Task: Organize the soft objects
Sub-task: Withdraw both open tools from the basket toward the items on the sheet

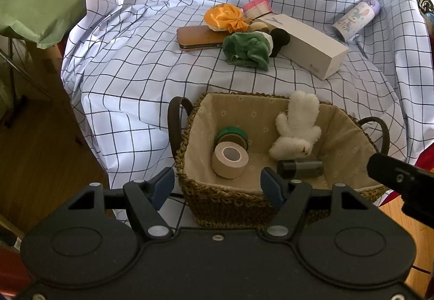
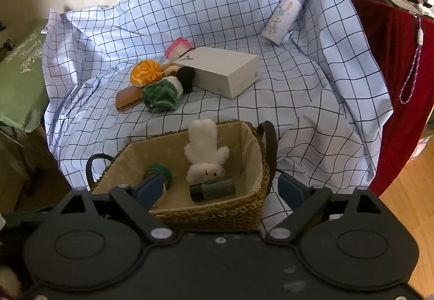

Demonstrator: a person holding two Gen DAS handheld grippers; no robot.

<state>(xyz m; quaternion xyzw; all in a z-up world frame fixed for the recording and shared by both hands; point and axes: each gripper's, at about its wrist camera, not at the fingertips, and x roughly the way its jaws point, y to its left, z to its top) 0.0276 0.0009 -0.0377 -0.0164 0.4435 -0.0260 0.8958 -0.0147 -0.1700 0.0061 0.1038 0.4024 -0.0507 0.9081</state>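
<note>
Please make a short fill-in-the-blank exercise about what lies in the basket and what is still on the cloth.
1. The white plush rabbit lies inside the ____.
2. The basket also holds ____ rolls of tape.
3. The green plush toy lies on the checked ____.
4. Both grippers hold ____.

Missing words: basket; two; cloth; nothing

Plush rabbit [image 2: 204,153] lies in basket [image 2: 211,214], box [image 2: 225,74] behind

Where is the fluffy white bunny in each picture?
Left wrist view: the white bunny lies head-down in the woven basket, right of centre.
Right wrist view: the bunny is in the middle, against the basket's far wall.
Shared landmark: the dark tube just below it.
</note>
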